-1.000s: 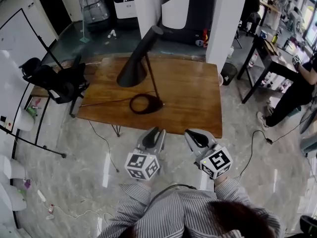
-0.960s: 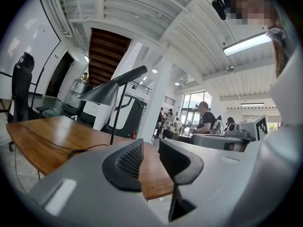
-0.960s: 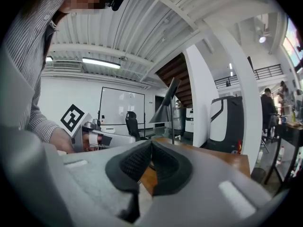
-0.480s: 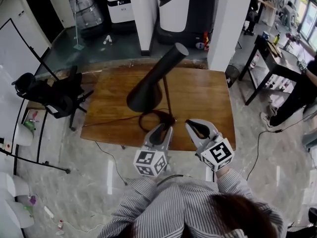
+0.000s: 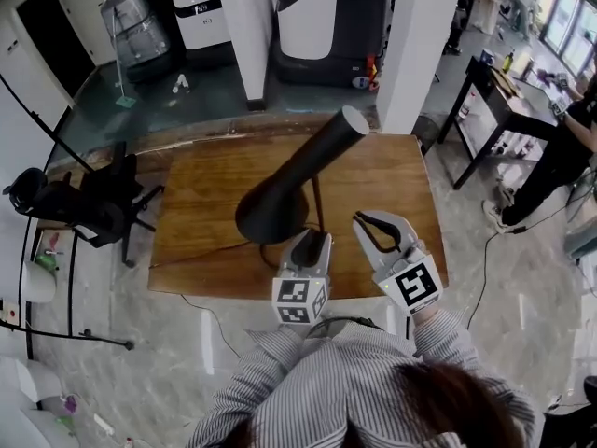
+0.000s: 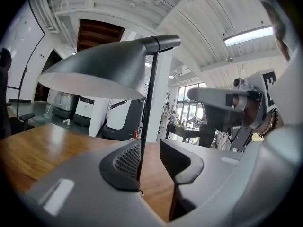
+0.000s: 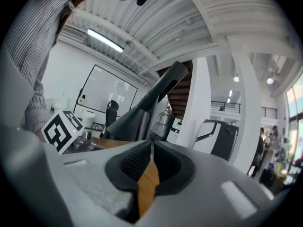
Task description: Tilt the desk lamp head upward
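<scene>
the lamp head (image 5: 294,180) hangs over the table (image 5: 196,203), above and just left of your left gripper (image 6: 150,146). its long axis climbs from the wide mouth near you to the narrow end, away and right. the left jaws have just been opening and stand wide, with the stem (image 6: 146,112) in the gap, unpinched. your right gripper (image 7: 151,144) is clenched on nothing. left looks nearer the mouth.

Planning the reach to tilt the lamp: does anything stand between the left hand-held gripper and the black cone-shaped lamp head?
Nothing visible does. The left hand-held gripper, whose jaws have just been opening, has only the lamp's thin black stem in their gap, unclamped; the black cone-shaped lamp head hangs above it.
</scene>
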Available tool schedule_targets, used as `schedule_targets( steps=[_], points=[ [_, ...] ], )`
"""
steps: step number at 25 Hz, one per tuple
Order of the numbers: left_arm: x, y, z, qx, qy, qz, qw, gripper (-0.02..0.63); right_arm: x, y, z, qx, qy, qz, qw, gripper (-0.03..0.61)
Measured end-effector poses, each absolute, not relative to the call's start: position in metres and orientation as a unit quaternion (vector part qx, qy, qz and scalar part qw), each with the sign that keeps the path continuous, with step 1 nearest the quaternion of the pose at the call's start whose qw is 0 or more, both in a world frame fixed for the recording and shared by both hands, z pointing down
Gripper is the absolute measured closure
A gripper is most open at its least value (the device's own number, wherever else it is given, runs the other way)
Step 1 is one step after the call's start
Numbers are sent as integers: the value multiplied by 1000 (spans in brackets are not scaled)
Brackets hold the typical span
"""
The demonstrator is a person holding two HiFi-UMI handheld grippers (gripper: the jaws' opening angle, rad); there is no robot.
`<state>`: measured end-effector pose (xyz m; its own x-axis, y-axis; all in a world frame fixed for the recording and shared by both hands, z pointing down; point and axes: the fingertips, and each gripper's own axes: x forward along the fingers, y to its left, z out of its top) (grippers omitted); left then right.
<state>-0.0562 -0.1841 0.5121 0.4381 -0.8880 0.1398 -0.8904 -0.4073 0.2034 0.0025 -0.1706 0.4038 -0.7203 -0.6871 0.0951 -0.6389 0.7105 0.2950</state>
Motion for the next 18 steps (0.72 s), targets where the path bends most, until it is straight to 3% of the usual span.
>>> schedule_targets(
  steps=[8, 14, 18],
  points=[
    [-50, -210, 509, 829, -544, -4, 130, 499, 1, -191, 343, 310, -878, -324, 168, 555],
    [-46, -220, 509, 821, -556, -9, 133, 500, 1, -201, 292, 276, -782, -492, 264, 476],
    [-46, -224, 511, 815, -564, -1, 131, 517, 0, -201, 269, 255, -729, -568, 286, 446]
  ],
)
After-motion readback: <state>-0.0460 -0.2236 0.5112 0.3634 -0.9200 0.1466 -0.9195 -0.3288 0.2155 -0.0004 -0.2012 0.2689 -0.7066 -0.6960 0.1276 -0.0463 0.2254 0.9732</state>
